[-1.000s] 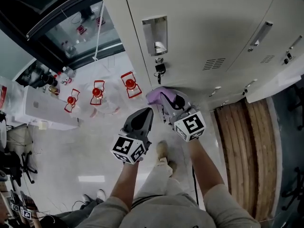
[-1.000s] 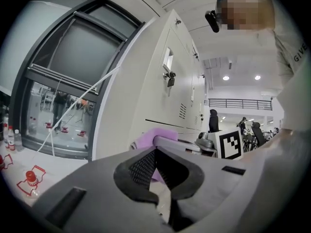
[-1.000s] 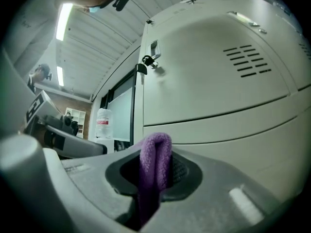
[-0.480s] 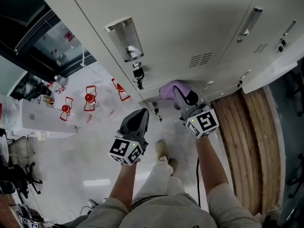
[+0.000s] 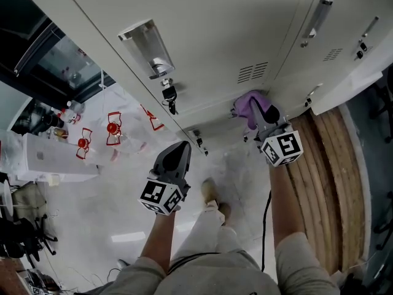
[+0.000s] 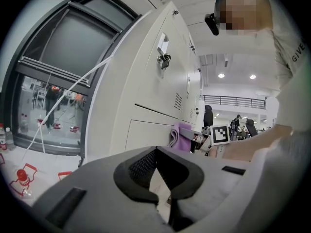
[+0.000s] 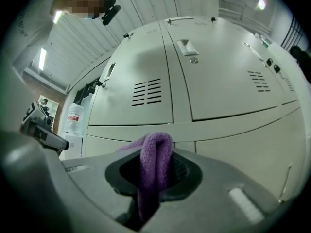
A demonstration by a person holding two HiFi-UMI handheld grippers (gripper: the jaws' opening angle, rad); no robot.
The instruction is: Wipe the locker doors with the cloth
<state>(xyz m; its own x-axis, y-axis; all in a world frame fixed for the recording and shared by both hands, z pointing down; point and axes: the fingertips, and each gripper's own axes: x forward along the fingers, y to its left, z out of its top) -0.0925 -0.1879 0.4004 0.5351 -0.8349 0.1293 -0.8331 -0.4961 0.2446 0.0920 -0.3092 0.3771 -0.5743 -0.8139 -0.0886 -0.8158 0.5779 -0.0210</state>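
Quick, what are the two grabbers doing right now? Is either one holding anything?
Left gripper: shut, with nothing between its jaws.
Right gripper: shut on the purple cloth.

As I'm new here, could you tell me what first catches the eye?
The purple cloth, clamped in the right gripper at the foot of the pale locker doors, stands out most. Keys dangle from a lock further left, and the left gripper is shut and empty.
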